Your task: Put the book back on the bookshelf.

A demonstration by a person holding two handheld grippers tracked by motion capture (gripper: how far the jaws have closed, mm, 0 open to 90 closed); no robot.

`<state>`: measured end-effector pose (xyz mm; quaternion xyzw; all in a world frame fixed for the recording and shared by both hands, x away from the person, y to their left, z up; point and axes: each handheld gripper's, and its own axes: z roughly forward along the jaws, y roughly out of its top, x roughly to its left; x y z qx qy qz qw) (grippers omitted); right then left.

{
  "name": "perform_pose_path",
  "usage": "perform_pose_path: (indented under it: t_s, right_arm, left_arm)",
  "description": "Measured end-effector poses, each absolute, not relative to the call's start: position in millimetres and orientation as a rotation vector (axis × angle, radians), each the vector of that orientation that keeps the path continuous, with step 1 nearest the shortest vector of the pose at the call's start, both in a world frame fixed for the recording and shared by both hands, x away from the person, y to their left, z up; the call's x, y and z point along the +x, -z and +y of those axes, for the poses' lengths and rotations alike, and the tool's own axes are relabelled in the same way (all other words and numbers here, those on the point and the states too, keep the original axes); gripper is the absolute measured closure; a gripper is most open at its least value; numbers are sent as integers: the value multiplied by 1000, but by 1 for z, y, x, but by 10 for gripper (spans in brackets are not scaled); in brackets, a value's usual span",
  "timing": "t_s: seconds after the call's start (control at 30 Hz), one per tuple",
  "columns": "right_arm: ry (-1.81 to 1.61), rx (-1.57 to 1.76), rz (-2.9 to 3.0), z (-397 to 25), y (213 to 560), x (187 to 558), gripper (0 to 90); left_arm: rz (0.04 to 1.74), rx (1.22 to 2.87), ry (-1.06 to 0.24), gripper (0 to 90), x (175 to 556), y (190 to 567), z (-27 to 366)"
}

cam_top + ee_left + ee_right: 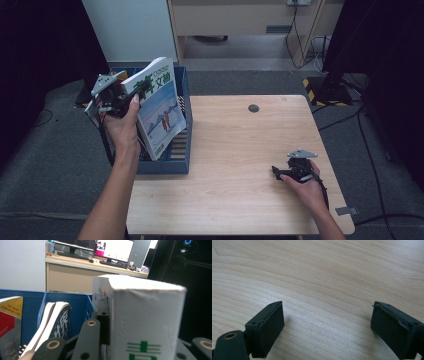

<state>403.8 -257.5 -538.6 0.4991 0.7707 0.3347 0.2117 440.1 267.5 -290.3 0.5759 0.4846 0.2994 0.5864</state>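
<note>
Book (161, 107), one; perhaps two binned.

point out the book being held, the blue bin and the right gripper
book (162, 112): high view, on its snowy front cover.
blue bin (182, 85): high view, on its right wall beside the book.
right gripper (327, 327): right gripper view, midway between its two black fingers, open over the wooden table.

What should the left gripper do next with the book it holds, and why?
Probably lower the book into the blue crate: the left gripper clamps it tilted above the crate, where other books already stand.
</note>
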Motion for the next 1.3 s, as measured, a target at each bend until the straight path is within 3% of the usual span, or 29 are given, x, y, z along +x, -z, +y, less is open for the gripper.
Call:
perform_pose_path:
  t_s: [1.3]
  right_arm:
    - [-926,1393,2136,-261,538,403,118]
  left_arm:
    - [1086,1341,-709,733,456,301,251]
